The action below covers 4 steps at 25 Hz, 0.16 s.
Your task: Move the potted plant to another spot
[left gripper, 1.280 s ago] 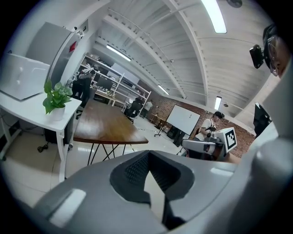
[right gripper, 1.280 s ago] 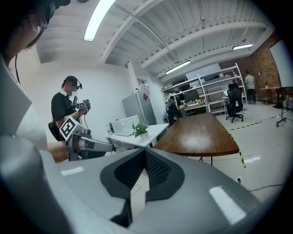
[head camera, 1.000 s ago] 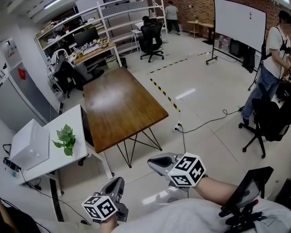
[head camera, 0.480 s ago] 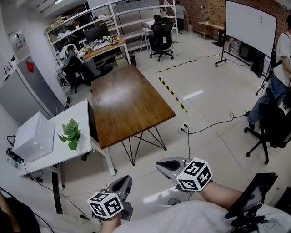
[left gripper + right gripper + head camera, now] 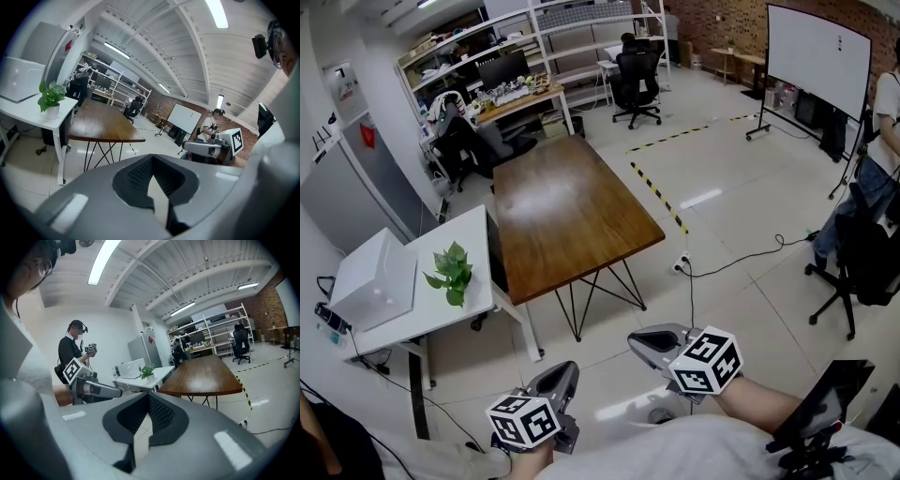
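The potted plant (image 5: 450, 274), green leaves in a small white pot, stands on the white table (image 5: 417, 319) at the left, beside a brown wooden table (image 5: 572, 211). It also shows small in the left gripper view, plant (image 5: 50, 96), and in the right gripper view, plant (image 5: 146, 371). My left gripper (image 5: 565, 372) is low in the head view, over the floor and well short of the white table, jaws shut and empty. My right gripper (image 5: 636, 339) hovers to its right, also shut on nothing. Both point towards the tables. The left gripper (image 5: 153, 183) and right gripper (image 5: 143, 420) show closed jaws.
A white box (image 5: 370, 281) sits on the white table left of the plant. A grey cabinet (image 5: 347, 197) stands behind it. A cable and socket (image 5: 682, 265) lie on the floor. An office chair (image 5: 853, 253), a person (image 5: 886, 122) and a whiteboard (image 5: 818, 56) are at the right.
The head view has shifted, so the tables and plant sit slightly further right in the picture. Both grippers have drifted a little. The plant stays on the white table.
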Available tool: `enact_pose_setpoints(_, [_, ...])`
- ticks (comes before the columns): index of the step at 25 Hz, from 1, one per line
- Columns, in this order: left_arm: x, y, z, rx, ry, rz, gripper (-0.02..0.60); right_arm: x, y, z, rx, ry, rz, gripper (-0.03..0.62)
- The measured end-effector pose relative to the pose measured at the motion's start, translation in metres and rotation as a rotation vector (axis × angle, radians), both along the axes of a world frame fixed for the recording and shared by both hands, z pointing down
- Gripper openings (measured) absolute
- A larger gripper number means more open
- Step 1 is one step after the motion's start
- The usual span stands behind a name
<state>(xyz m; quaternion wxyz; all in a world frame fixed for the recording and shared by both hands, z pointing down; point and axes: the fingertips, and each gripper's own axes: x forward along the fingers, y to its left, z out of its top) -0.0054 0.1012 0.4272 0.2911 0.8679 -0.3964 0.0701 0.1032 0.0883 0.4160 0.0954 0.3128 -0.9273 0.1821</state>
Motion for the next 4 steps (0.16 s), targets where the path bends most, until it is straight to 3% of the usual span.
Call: enact_pose_setpoints(4, [-0.0036,0.0035,-0.0017,0.005,0.0,0.007,-0.005,-0.0055,0.0047,-0.0013,0.004,0.002,0.003,0.0])
